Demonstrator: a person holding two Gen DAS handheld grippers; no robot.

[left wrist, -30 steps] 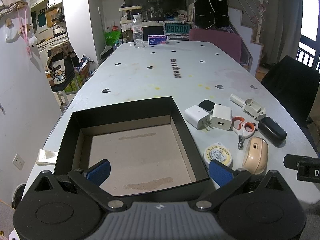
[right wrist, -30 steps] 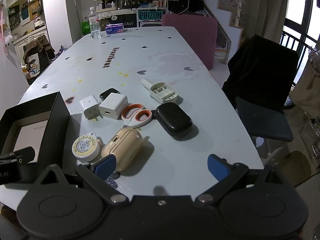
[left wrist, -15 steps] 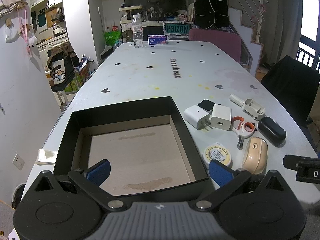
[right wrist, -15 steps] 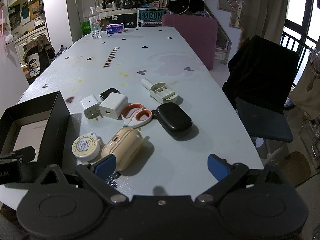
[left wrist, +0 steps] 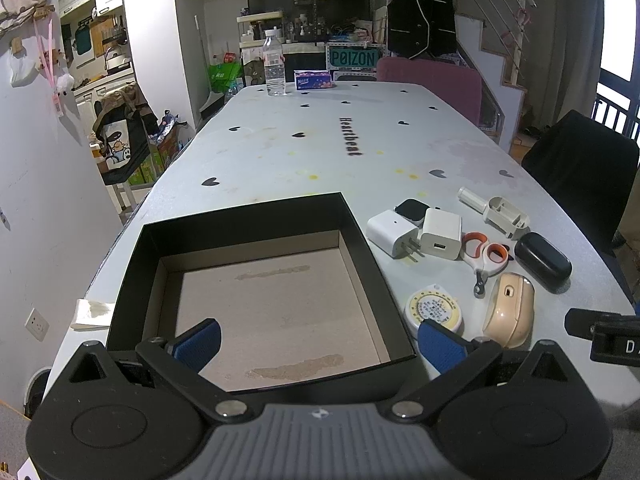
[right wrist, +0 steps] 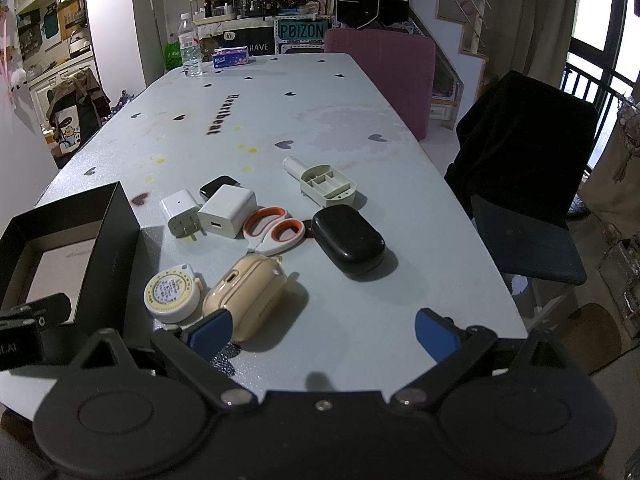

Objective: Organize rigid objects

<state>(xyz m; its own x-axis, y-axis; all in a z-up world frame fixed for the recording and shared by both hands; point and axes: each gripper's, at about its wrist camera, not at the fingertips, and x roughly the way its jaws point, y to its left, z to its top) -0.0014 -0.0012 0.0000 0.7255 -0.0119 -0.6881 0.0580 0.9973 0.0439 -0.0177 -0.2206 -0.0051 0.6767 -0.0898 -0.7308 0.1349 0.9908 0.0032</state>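
Nothing had shifted: we kept both the left hand-held gripper [left wrist: 318, 338] and right hand-held gripper [right wrist: 322, 334] spread, the box [left wrist: 362, 236] unfilled, sorting unstarted.

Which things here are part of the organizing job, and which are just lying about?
Part of the job: black box, two white chargers, scissors, black case, beige case, tape measure, smartwatch, cream plastic holder.

Lying about: water bottle, tissue pack, chairs.
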